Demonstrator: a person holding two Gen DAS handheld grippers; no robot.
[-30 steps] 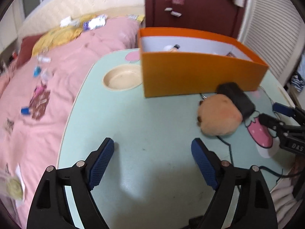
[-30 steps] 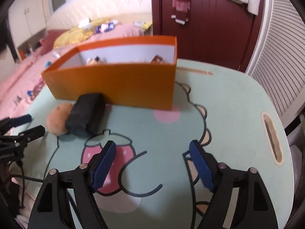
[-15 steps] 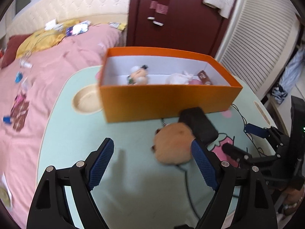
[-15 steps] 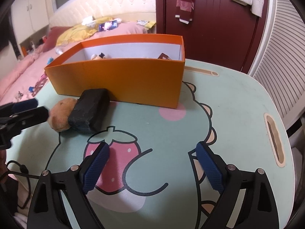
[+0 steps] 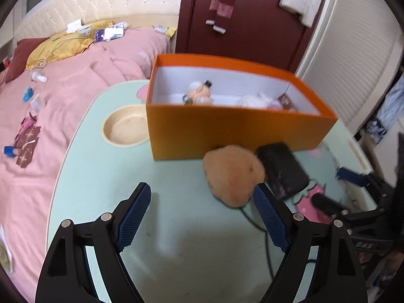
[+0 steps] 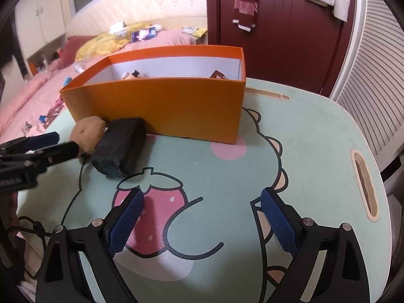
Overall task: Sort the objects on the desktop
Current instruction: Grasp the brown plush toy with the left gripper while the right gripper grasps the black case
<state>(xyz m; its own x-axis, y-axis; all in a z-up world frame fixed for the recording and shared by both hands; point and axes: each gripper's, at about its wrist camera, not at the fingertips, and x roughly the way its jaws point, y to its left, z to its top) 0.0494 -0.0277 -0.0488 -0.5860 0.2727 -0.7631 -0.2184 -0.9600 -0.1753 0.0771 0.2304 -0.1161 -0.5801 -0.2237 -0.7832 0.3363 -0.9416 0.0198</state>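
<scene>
Tan fuzzy plush toy (image 5: 233, 178) sits on the mint-green cartoon-print table (image 5: 176, 240), right up against the front wall of the orange cardboard box (image 5: 240, 131), touching the black rectangular pouch (image 5: 284, 170) on its right. Both are well in from the table's near edge.

Going left to right: left gripper (image 5: 202, 217) is wide open with nothing in it, and the plush is just ahead of its right-hand pad, not centred. I'd shift it sideways so the toy sits squarely between the pads before squeezing, and keep clear of the dark cable (image 5: 260, 229) running under there. Right gripper (image 6: 202, 224) is also spread wide and empty, hovering over the strawberry print, well away from the pouch (image 6: 118, 146).

Left wrist view looks down into the box: a small figure in a black hat (image 5: 199, 92) and something white. Right wrist view mostly hides those, but shows the slot (image 6: 364, 185) near the table's right edge.
</scene>
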